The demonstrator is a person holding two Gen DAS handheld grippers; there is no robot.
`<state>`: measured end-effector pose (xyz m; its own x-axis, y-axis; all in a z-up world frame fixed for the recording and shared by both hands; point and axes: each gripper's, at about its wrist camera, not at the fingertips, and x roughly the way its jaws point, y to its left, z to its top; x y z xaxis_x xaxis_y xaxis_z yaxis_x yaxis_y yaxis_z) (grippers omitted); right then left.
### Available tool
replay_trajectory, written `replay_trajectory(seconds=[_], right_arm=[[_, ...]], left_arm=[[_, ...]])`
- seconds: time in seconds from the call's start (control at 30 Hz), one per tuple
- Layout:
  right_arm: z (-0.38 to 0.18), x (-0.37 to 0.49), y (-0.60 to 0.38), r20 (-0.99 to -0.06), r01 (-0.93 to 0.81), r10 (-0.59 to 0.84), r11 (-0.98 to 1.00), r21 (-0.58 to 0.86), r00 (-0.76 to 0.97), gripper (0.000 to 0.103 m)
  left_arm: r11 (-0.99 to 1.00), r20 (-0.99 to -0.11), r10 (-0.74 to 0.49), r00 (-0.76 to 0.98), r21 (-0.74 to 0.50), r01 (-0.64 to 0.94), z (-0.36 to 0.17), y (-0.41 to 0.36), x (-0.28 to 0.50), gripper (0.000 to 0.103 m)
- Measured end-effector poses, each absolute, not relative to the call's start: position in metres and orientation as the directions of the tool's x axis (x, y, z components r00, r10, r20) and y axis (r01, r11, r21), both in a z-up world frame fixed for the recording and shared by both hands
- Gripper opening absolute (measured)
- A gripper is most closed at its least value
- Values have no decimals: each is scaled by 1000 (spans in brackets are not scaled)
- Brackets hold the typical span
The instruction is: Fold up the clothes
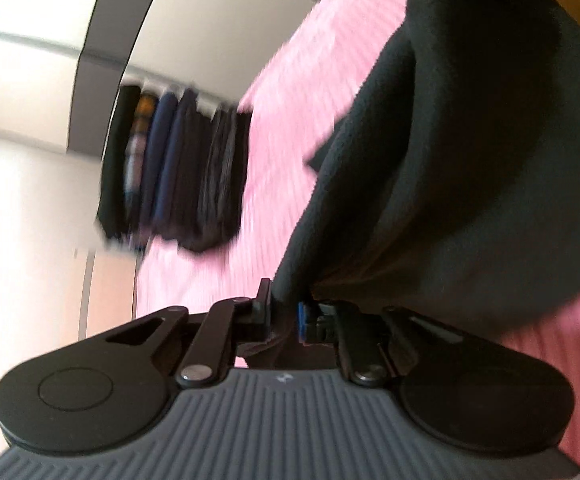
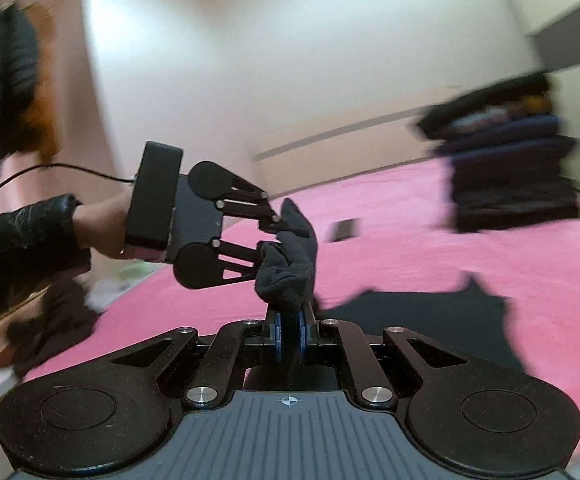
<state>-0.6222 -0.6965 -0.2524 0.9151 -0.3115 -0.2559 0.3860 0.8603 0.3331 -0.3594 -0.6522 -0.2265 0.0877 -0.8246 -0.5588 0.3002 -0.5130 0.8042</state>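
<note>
Right claw (image 2: pixel 288 330) pinched narrow on a bunched edge of the dark garment (image 2: pixel 290 268), blue pads pressed against the cloth from both sides. Left claw (image 1: pixel 288 312) likewise clamped on the same dark fabric (image 1: pixel 449 160), seen from the right wrist view as the left claw (image 2: pixel 280 236) biting the fold just above the right one. Both grips close together on one gathered edge, likely so the cloth can be lifted clear and drawn out or shaken flat; whether this opens a fold or closes one cannot be told from here. Rest of the garment hanging from the grips and trailing down onto the pink bed (image 2: pixel 409 240), part of it spread dark across the cover. Farther out, a stack of folded clothes (image 2: pixel 509 176) near the far edge of the bed, well apart from the grips. A small dark object (image 2: pixel 345 230) on the cover between, too blurred to name. Heaped brown cloth (image 2: pixel 50 328) at the near left edge. Nothing between the claws and open bed.
</note>
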Motion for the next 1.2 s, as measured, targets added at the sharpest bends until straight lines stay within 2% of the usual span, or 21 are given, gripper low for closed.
replay_trajectory(seconds=[0.17,0.27,0.37,0.5,0.57,0.6,0.63,0.7,0.83,0.87,0.9,0.93,0.97,1.03,1.13,1.2], right_arm=[[-294,-663,-732,-361,535,-406,733,420,840,6],[-322,-682,-751,-434,612,-438,640,464,787,7],[-336,-695,-757,-456,635,-446,604,482,770,7],[-338,-697,-757,-443,615,-429,598,514,787,7],[-337,-693,-757,-424,594,-416,586,550,804,28],[-337,-691,-758,-410,578,-408,580,574,816,53],[-337,-689,-758,-396,563,-400,573,595,826,62],[-336,-685,-758,-381,546,-393,559,624,837,62],[-337,-671,-768,-389,551,-395,511,660,832,61],[-338,-668,-772,-395,557,-398,495,667,828,54],[-340,-666,-777,-409,564,-395,477,674,823,23],[-342,-663,-782,-422,571,-391,460,680,818,9],[-341,-662,-788,-434,576,-384,452,682,815,5],[-326,-664,-792,-419,573,-395,486,660,817,4],[-296,-677,-785,-347,563,-450,565,603,823,4],[-305,-684,-787,-369,582,-457,540,608,809,4]], left_arm=[[-608,-628,-778,12,757,237,-267,-730,-424,13],[-627,-654,-756,25,734,262,-298,-761,-437,28],[-580,-639,-769,22,711,398,-293,-772,-429,30],[-456,-616,-787,42,625,634,-252,-759,-396,31],[-395,-627,-778,45,543,741,-235,-749,-374,31],[-371,-642,-766,38,489,789,-230,-746,-363,31],[-347,-656,-755,30,438,829,-226,-742,-354,32],[-322,-680,-733,19,372,870,-232,-728,-343,33],[-299,-722,-691,25,318,900,-253,-710,-331,33],[-298,-729,-684,24,310,903,-258,-708,-331,33],[-294,-734,-679,27,306,905,-262,-708,-331,33],[-290,-738,-674,31,303,908,-265,-708,-330,33],[-283,-741,-671,35,300,911,-267,-710,-330,33],[-269,-744,-667,44,295,917,-271,-714,-330,33],[-257,-694,-719,27,302,918,-259,-711,-338,33],[-256,-686,-728,12,288,923,-259,-713,-342,33]])
